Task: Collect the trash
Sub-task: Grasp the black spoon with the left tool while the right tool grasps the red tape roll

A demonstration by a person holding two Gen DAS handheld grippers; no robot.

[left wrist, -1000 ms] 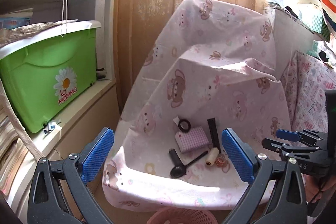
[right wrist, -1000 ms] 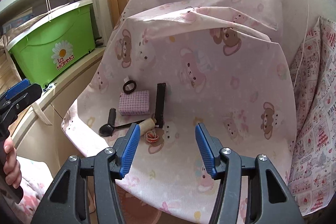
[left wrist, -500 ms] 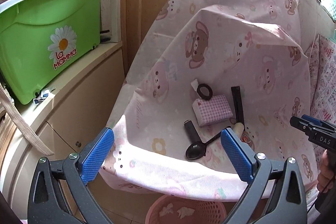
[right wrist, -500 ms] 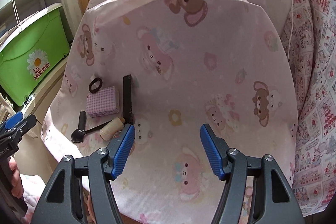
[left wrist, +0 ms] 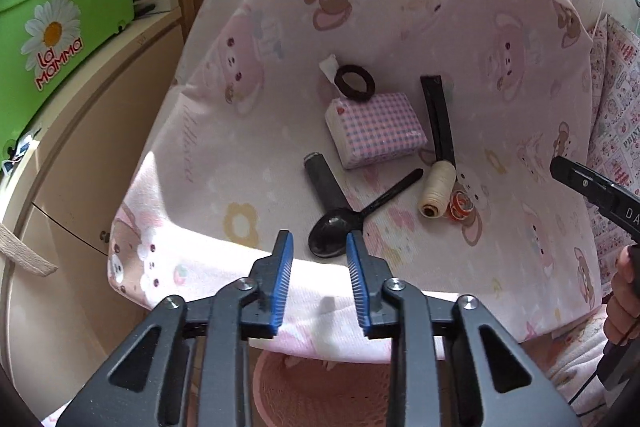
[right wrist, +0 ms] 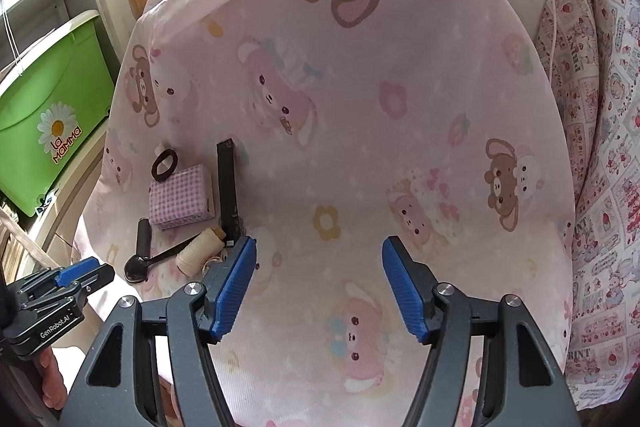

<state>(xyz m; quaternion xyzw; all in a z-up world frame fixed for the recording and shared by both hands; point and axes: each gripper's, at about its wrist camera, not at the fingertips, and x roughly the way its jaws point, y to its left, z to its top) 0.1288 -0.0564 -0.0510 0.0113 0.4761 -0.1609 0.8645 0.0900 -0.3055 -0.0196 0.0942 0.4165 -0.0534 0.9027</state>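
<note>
The left gripper (left wrist: pixel 319 243), jaws closing on nothing yet, hangs just short of the black spoon (left wrist: pixel 352 215), handle running far-right; right gripper (right wrist: pixel 318 251), apparently farther, gapes empty.

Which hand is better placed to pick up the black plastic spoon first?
Left. Its closing tongs point at the black plastic spoon bowl, nothing gripped; the right tongs face bare pink cloth.

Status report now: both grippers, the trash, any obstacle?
Left gripper closing, nothing between fingers, just short of black spoon. Right gripper open, empty. No obstacle.
</note>
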